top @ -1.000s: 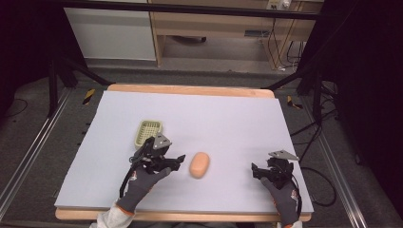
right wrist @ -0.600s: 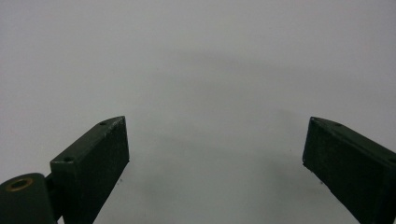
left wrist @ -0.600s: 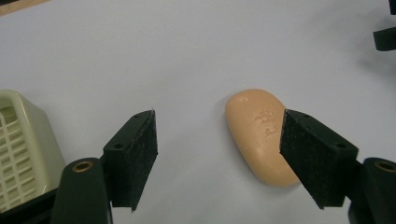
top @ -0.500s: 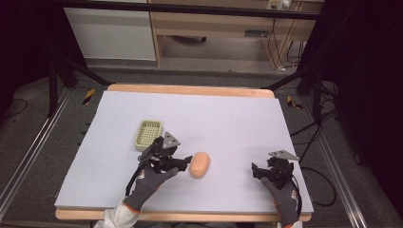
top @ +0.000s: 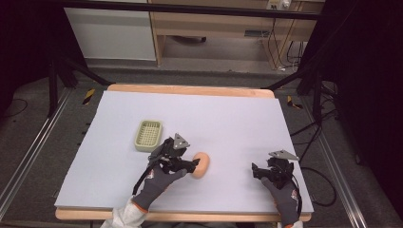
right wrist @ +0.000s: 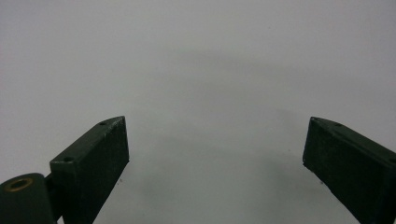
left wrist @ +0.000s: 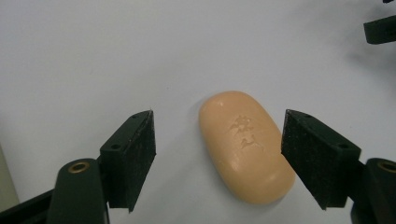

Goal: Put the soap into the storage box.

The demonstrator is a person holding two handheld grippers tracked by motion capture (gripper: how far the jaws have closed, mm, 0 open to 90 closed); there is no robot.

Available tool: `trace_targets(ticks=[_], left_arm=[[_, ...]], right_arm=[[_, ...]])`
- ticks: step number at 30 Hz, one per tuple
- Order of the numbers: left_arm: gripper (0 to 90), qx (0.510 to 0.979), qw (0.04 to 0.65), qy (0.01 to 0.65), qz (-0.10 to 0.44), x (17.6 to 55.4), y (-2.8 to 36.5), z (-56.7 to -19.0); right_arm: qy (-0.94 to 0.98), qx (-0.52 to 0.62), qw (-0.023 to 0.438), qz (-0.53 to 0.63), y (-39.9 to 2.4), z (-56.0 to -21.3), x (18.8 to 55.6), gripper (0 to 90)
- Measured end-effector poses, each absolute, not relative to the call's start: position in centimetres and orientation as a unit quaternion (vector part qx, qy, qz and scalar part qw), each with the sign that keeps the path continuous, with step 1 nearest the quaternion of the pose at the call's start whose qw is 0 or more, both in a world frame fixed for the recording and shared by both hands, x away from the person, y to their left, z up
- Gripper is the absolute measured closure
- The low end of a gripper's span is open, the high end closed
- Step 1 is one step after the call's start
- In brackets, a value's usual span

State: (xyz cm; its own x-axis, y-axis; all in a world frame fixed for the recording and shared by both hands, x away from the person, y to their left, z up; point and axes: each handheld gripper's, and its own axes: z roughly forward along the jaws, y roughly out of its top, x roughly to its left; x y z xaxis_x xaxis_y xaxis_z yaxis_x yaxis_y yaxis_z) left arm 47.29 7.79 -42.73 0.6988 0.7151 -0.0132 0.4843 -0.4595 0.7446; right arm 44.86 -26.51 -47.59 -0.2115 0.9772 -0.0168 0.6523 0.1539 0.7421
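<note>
A peach-coloured oval bar of soap (top: 201, 164) lies flat on the white table top (top: 228, 118), near the front middle. My left gripper (top: 190, 164) is open and has reached the bar. In the left gripper view the soap (left wrist: 245, 144) sits between the two black jaws, closer to the right one, with neither pad touching it. My right gripper (top: 260, 172) rests open near the front right of the table, its jaws (right wrist: 215, 163) wide apart over bare surface. A pale green soap dish (top: 148, 135) stands just left of and behind the left gripper.
The table's wooden front edge (top: 190, 216) runs just below both gloved hands. In the upper right corner of the left gripper view, the tip of the other gripper (left wrist: 380, 29) pokes in. Beyond the table's far edge are a cabinet and cables on the floor.
My left gripper has slid right, away from the green dish, until its open jaws straddle the soap. The right gripper has stayed put.
</note>
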Motion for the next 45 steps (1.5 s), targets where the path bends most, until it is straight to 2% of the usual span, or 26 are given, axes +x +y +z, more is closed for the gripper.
trace_targets(ticks=[45], left_arm=[[21.1, 0.863, 0.322, 0.366, 0.134, 48.4, 3.3, -46.0]], right_arm=[[0.718, 0.57, 0.254, 0.307, -26.4, -47.7, 45.0, 7.0]])
